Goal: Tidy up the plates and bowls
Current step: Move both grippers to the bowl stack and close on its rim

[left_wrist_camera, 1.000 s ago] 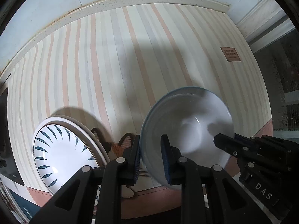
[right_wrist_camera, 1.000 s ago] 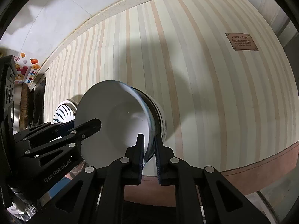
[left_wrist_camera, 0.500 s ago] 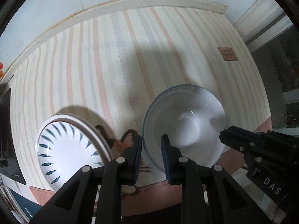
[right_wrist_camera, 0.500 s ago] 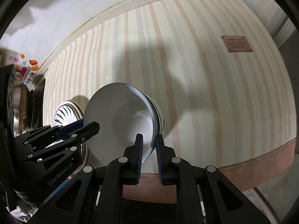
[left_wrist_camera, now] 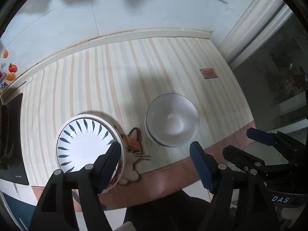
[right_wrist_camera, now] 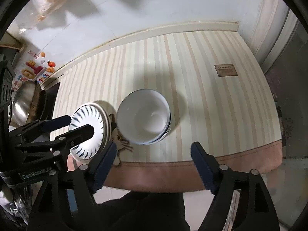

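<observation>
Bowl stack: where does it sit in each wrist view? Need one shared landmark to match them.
Left wrist: bowl stack right of centre, above the gap in that view's own claw.
Right wrist: bowl stack just left of centre, on the striped mat.
Shared landmark: the brown label on the mat, up and right of the stack in both views.

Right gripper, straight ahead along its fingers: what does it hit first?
Likely the near rim of the stacked white bowls with blue rims on the striped tablecloth. The right gripper, jaws opening and empty, points steeply down just short of them; depth is unclear, so it may meet cloth first.
</observation>
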`<state>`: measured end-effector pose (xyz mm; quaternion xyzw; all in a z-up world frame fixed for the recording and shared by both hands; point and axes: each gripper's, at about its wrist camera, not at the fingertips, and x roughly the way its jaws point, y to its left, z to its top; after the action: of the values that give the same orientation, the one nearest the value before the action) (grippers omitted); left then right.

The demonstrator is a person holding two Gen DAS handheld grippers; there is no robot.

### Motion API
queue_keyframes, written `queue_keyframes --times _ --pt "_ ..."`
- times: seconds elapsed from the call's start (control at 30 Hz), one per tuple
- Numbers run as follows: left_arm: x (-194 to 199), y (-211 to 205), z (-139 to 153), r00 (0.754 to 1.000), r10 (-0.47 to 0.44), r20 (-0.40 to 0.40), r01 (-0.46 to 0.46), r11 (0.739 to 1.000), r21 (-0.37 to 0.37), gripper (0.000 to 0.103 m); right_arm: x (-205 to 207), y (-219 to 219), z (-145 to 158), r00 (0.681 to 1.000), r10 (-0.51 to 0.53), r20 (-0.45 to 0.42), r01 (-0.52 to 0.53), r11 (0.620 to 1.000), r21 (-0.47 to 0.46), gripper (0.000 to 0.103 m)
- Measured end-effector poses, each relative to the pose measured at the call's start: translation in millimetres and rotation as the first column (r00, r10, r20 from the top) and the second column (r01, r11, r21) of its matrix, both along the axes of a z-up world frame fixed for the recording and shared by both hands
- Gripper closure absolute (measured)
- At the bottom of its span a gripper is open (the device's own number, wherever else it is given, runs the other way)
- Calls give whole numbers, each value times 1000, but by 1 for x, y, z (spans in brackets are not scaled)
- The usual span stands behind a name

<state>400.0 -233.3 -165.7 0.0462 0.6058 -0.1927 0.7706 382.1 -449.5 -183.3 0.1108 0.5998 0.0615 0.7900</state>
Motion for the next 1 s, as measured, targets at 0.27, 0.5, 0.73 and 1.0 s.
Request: queue_keyframes --times 0.27,0.5,0.73,1.0 --pt "-26 12 25 1000 -6 14 6 1000 -5 19 -35 5 39 998 -7 55 8 1000 -23 12" --pt "-35 20 35 1000 6 14 -5 1000 -29 17 -51 3 60 996 -27 88 30 999 -28 11" --pt "-35 17 38 1000 -1 13 2 999 -49 17 -49 -2 61 995 -39 88 42 999 -30 11" --pt "-20 7 33 1000 -4 9 4 999 -48 17 -40 -8 49 996 -60 59 61 998 -24 10"
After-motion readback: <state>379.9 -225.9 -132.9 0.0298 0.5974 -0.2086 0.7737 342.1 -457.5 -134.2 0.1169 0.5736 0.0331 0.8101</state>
